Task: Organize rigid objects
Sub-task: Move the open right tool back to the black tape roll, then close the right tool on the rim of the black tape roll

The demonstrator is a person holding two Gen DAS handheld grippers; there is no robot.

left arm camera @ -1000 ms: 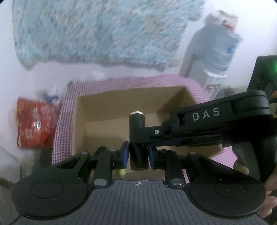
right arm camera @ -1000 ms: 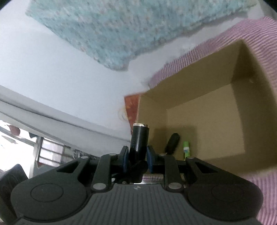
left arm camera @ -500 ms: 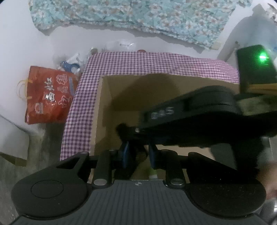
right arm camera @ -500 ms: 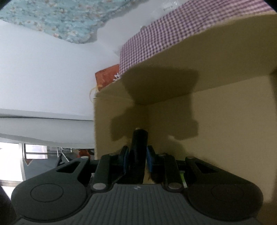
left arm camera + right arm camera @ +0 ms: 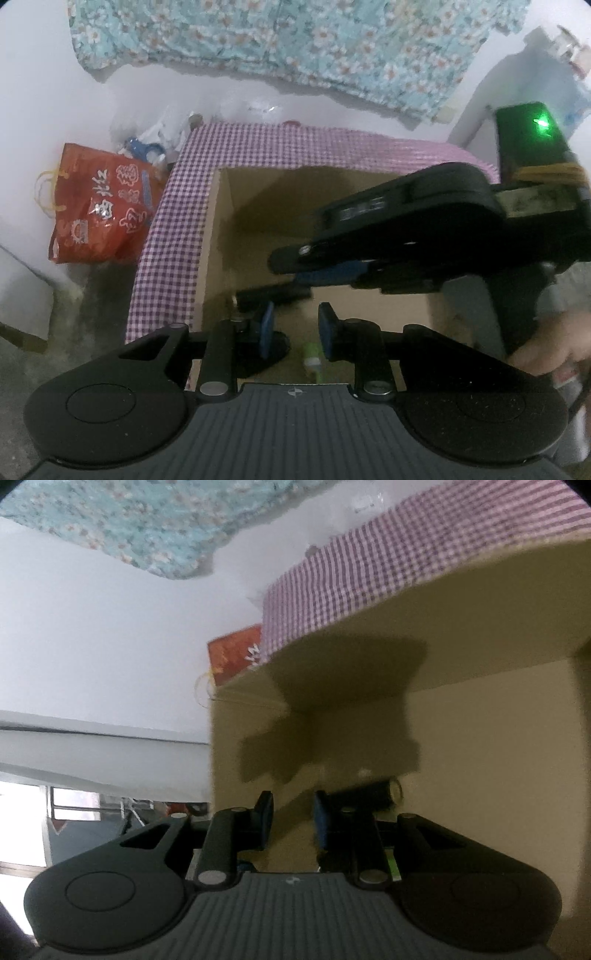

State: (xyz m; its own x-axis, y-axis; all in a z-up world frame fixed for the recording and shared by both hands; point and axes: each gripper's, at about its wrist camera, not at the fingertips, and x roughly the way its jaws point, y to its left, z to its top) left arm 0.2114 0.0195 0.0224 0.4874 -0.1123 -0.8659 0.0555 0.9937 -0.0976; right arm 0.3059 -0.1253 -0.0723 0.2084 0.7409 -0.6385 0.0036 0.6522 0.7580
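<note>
White wall hung with floral turquoise cloth (image 5: 295, 48) across the top; red printed bag (image 5: 99, 206) slumped at the left. Centre frame: open cardboard box (image 5: 218, 236), plain brown walls, rim draped in pink gingham (image 5: 166, 229).

Black cylinder (image 5: 273, 293), smooth and rigid with a metal-ringed end, lying on its side on the box floor just above the left gripper (image 5: 293, 326); seen again at lower centre-right in the right view (image 5: 369, 792). Probably just let go.

Both sets of jaws opening, with nothing between the blue pads: left gripper empty, right gripper (image 5: 293, 816) empty too, reaching low inside the box from the right. Green-capped stick (image 5: 312, 356), partly hidden, also on the floor, likely sorted already.
</note>
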